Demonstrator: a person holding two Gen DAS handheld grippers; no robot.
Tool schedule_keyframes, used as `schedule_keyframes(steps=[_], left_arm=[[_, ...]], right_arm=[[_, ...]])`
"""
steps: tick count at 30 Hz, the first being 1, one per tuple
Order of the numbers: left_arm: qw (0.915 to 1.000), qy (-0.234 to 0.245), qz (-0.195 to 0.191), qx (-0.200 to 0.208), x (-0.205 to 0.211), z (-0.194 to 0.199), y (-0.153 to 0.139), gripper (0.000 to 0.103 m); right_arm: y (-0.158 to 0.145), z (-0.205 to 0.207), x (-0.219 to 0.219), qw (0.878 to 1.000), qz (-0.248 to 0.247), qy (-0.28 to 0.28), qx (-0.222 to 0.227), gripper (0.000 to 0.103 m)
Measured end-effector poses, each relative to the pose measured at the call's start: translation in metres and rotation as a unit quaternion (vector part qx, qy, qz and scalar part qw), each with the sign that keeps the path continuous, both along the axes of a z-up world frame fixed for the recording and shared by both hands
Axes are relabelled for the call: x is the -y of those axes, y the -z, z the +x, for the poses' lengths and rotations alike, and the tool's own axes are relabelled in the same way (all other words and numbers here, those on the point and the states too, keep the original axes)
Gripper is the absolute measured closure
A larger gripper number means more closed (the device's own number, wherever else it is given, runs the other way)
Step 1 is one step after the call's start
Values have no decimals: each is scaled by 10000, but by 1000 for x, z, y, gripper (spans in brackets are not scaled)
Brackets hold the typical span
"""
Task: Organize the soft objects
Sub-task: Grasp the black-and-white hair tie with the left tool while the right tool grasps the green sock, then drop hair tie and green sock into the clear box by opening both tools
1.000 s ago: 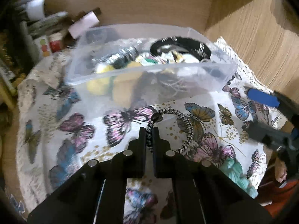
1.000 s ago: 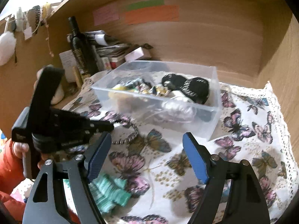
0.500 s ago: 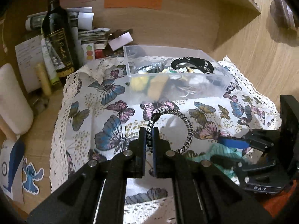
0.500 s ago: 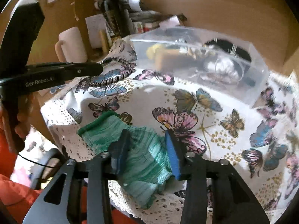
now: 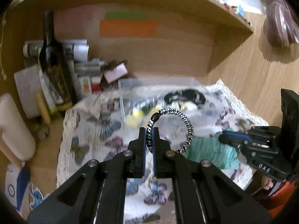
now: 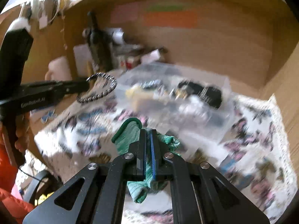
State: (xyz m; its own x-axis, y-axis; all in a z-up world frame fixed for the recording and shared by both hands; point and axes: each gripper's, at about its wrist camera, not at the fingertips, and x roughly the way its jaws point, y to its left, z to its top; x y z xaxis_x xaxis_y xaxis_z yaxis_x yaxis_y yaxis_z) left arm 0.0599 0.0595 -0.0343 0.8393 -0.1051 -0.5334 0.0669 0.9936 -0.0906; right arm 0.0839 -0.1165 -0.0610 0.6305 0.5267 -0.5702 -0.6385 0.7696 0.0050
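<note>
My left gripper (image 5: 149,136) is shut on a black-and-white braided hair tie (image 5: 184,120) and holds it in the air above the butterfly cloth, in front of the clear plastic box (image 5: 158,85). The tie also shows in the right wrist view (image 6: 104,90). My right gripper (image 6: 148,140) is shut on a green knitted sock (image 6: 129,136) and holds it lifted off the cloth; the sock shows in the left wrist view (image 5: 211,149) too. The box (image 6: 214,85) holds several soft items, including black bands.
The butterfly-print cloth (image 5: 89,130) covers the desk. A dark wine bottle (image 5: 53,69), papers and small boxes stand at the back left. A white mug (image 6: 58,69) is at the left. Wooden walls close in behind and to the right.
My right gripper has closed on the green sock and raised it off the cloth. My left gripper has lifted the hair tie higher. Both views are blurred by motion.
</note>
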Motion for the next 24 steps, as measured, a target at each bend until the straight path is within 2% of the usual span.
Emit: schedule_keyframes(steps=[8, 10, 13, 19, 24], left_arm=[[9997, -21, -11, 261, -2, 38, -25, 98], [9997, 51, -20, 253, -1, 50, -26, 98], [9999, 76, 20, 145, 2, 68, -21, 98], [9994, 123, 83, -305, 2, 108, 7, 98], [9968, 178, 154, -769, 3, 131, 36, 98]], right_arm=[[-51, 35, 15, 9961, 346, 440, 684, 100], [-60, 46, 16, 9935, 499, 521, 884, 99], [-66, 63, 12, 9926, 516, 578, 935, 99], [-51, 100, -8, 9957, 272, 544, 696, 99], [-16, 127, -24, 9988, -120, 427, 230, 99]])
